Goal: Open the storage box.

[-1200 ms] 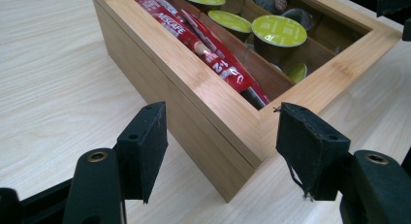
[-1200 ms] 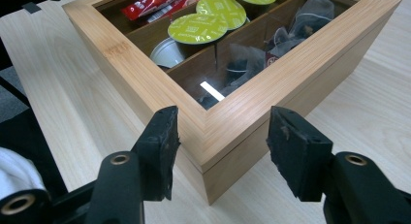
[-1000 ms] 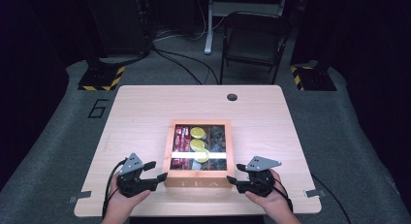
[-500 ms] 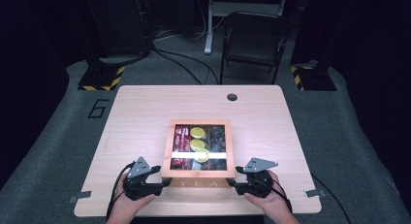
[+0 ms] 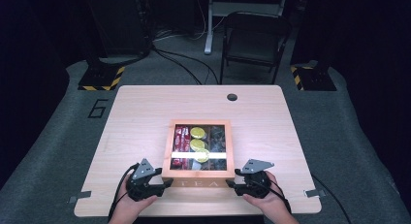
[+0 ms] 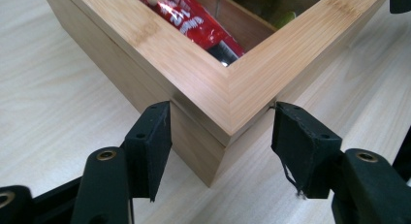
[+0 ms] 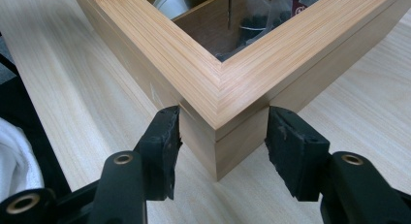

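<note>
High view, read from left to right with the tea box (image 5: 198, 173) as the landmark: the box sits on the table (image 5: 145, 107), centred on its near half, with the word TEA on the front wall facing the person.

1. Left gripper (image 5: 162, 183). Held in the person's left hand (image 5: 127, 209), it stands at the near-left corner of the box. Left gripper view: the jaws are spread wide and straddle that corner, one pad (image 6: 151, 141) against or just beside each adjoining wall at the seam under the lid. Contact cannot be confirmed. Nothing is clamped.

2. Box contents. Seen through the framed lid (image 6: 213, 83): red packets (image 5: 180, 139) in the left compartment, yellow-green round items (image 5: 197, 133) in the middle, dark pouches (image 5: 217, 136) on the right. A bright strip of glare crosses the lid toward the near side.

3. Right gripper (image 5: 234, 183). Held in the right hand (image 5: 269, 204), it stands at the near-right corner of the box. Right gripper view: the jaws are equally wide apart around that corner at seam height, gripping nothing.

Judgement: the mirrored placement at both near corners suggests the box is being bracketed, either to steady it, to slide it, or to raise the lid evenly from the seam. Which is intended cannot be told
</note>
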Available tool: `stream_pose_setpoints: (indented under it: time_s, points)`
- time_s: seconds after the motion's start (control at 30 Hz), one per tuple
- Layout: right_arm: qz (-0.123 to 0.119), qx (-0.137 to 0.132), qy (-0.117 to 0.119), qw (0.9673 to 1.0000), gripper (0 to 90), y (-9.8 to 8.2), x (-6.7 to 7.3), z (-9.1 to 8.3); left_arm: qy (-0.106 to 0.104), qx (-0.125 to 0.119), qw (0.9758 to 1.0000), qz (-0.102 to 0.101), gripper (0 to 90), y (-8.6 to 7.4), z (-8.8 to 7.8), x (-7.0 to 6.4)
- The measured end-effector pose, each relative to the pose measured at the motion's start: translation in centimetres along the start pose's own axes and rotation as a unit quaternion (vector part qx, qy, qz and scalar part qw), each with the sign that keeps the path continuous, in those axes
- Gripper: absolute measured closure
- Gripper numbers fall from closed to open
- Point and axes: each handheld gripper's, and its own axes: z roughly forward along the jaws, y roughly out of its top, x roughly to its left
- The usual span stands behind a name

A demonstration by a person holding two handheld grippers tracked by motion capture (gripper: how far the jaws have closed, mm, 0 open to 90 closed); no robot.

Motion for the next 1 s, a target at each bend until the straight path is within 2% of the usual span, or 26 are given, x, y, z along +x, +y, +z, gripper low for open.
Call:
stream_pose_setpoints:
  time_s: [0.03, 0.13, 0.27, 0.3, 0.37, 0.5, 0.73, 1.0]
  points:
    - [-0.001, 0.000, 0.000, 1.0000, 46.1, 0.0, 0.0, 0.0, 0.005, -0.003, 1.0000, 0.000, 40.1, 0.0, 0.1, -0.1]
    - [0.001, 0.001, 0.001, 1.0000, 46.2, 0.0, 0.0, 0.0, 0.003, 0.002, 1.0000, -0.002, 40.0, 0.0, 0.1, -0.1]
    - [0.003, 0.003, 0.002, 1.0000, 46.2, 0.1, 0.0, -0.1, 0.001, -0.011, 0.9999, -0.006, 40.0, 0.2, -0.3, -0.1]
    - [0.000, 0.001, 0.004, 1.0000, 46.1, 0.1, 0.0, -0.1, 0.003, -0.007, 1.0000, 0.000, 40.6, 0.3, -0.3, -0.1]
    - [0.001, -0.004, 0.003, 1.0000, 46.0, 0.1, 0.0, -0.2, 0.005, -0.007, 1.0000, -0.001, 40.7, 0.3, -0.3, -0.1]
    - [-0.006, -0.017, -0.005, 0.9998, 48.0, 0.4, 0.3, -0.4, 0.010, -0.021, 0.9997, 0.010, 43.0, 0.5, -0.6, -0.3]
    - [-0.004, -0.026, -0.004, 0.9996, 47.6, 0.5, 0.2, -0.4, 0.018, -0.031, 0.9993, 0.011, 43.0, 0.7, -0.4, -0.4]
    - [0.004, -0.043, 0.004, 0.9991, 47.7, 0.9, 0.0, -0.4, 0.010, -0.040, 0.9991, 0.001, 41.9, 1.3, -0.4, -0.3]
